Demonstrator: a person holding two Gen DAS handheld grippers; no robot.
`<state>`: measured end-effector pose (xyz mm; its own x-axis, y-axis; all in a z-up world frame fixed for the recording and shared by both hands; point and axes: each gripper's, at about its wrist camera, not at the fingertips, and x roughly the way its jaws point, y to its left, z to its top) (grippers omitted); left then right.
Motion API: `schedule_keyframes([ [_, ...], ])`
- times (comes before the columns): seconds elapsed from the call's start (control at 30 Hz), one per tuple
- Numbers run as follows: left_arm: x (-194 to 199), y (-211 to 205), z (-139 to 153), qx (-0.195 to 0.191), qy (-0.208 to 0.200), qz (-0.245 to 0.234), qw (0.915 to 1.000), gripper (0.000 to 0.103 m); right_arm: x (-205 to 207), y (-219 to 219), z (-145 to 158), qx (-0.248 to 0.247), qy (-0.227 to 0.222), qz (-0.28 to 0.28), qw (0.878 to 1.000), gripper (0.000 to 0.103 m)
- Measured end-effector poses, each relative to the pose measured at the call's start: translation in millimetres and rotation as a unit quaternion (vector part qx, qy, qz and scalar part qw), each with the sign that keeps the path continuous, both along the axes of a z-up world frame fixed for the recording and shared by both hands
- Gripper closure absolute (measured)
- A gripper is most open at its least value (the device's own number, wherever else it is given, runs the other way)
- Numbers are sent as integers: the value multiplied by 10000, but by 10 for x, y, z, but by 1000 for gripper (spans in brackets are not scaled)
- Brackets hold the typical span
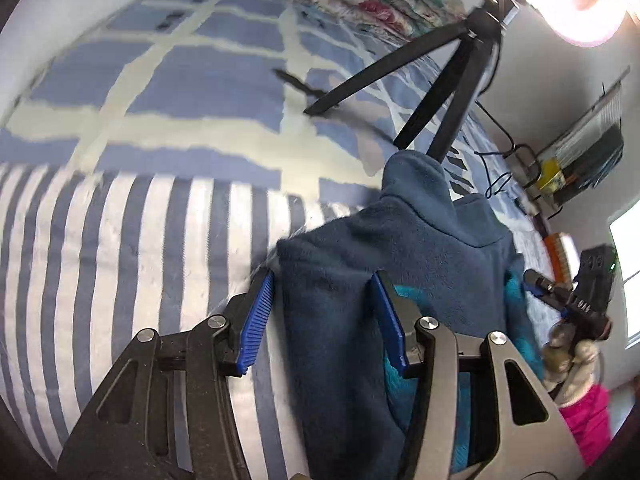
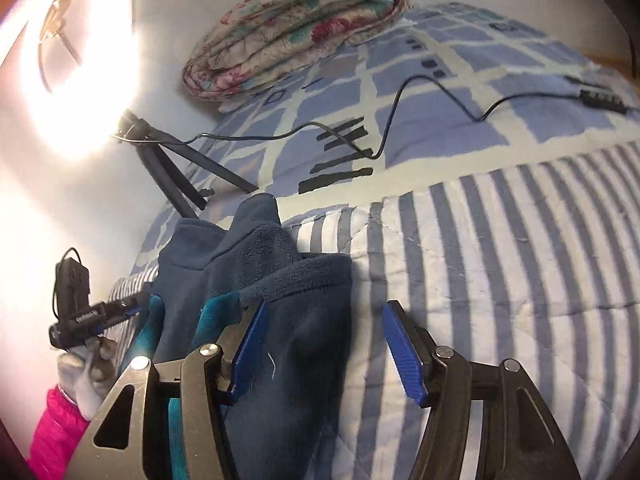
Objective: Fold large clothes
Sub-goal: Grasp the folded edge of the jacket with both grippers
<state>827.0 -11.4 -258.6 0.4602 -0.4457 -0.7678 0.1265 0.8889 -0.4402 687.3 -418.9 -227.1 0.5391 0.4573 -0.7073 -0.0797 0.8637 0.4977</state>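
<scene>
Both grippers gape wide: left gripper (image 1: 322,320) straddles the navy fleece (image 1: 400,248), right gripper (image 2: 324,344) grips nothing. Fleece's lower part runs off the frame's bottom, hidden behind the fingers (image 2: 248,344).

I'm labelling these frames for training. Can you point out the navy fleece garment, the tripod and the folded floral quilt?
navy fleece garment (image 1: 340,320): left wrist view, fleece between the pads.
tripod (image 1: 452,104): left wrist view, middle leg.
folded floral quilt (image 2: 296,28): right wrist view, top layer.
</scene>
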Motion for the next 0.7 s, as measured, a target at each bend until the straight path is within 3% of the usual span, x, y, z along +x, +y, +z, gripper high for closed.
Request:
schedule_keyframes([
  [0.1, 28, -116, 17, 178, -70, -75, 9998, 55, 84, 105, -30, -15, -56, 78, 10000, 49],
  [0.13, 34, -157, 20, 214, -84, -116, 9997, 59, 114, 143, -43, -48, -40, 117, 9999, 61],
  [0.2, 22, -245, 32, 377, -140, -147, 9991, 79, 126, 186, -48, -143, -17, 81, 9999, 72],
  [0.27, 6, -310, 61, 524, -205, -105, 9984, 87, 128, 224, -16, -111, -46, 118, 9999, 90],
  [0.37, -45, -319, 133, 482, -292, -51, 9984, 96, 63, 303, 95, -304, -193, 199, 9992, 95],
  [0.7, -465, -314, 632, 283, -683, -252, 9969, 97, -298, 441, 646, -503, -636, 336, 9961, 97],
])
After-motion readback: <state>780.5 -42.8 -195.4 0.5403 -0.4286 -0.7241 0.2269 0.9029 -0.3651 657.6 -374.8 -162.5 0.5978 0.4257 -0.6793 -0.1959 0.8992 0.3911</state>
